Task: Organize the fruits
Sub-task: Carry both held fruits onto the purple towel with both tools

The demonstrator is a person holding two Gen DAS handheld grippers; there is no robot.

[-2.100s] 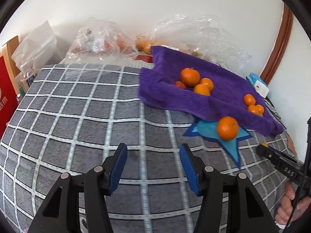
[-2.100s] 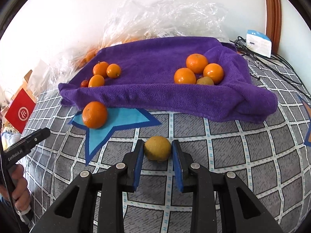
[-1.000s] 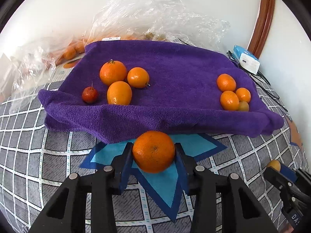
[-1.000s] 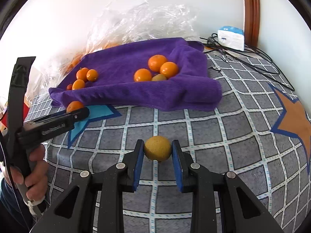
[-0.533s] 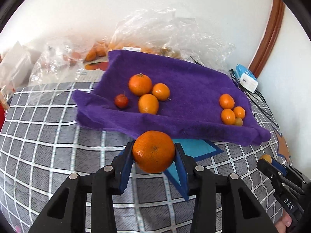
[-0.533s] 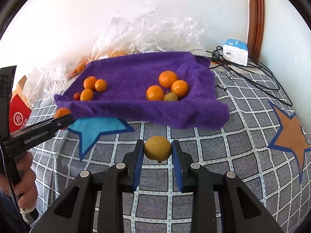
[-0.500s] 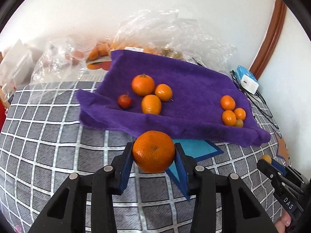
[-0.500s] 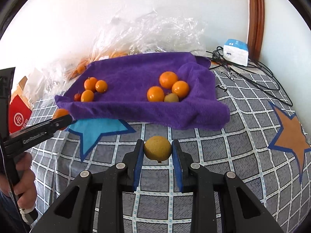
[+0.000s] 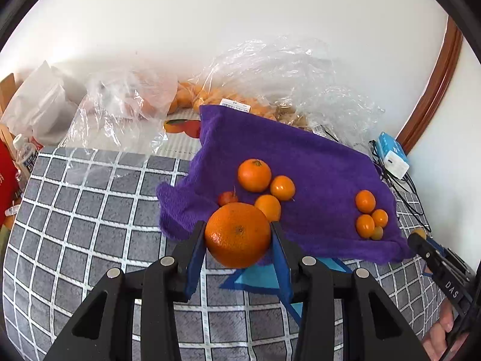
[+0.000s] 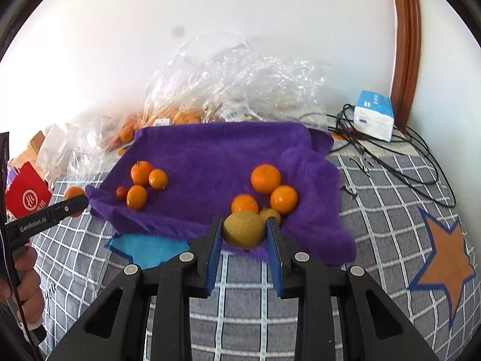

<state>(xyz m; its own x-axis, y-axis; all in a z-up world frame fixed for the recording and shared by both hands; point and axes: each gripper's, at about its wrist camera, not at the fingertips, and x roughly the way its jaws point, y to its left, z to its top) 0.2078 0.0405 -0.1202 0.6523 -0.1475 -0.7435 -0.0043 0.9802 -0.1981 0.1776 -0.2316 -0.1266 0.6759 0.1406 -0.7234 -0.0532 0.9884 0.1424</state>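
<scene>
Your left gripper (image 9: 237,237) pinches a large orange (image 9: 237,234) above the purple towel's (image 9: 300,162) near edge; your right gripper (image 10: 244,234) pinches a yellow-brown fruit (image 10: 244,233) likewise. Risk: released too near that edge, either may roll off onto the checked cloth (image 9: 90,210). Beyond lie the left cluster (image 9: 261,186), towards the towel's left edge, and the right cluster (image 10: 264,192).
</scene>
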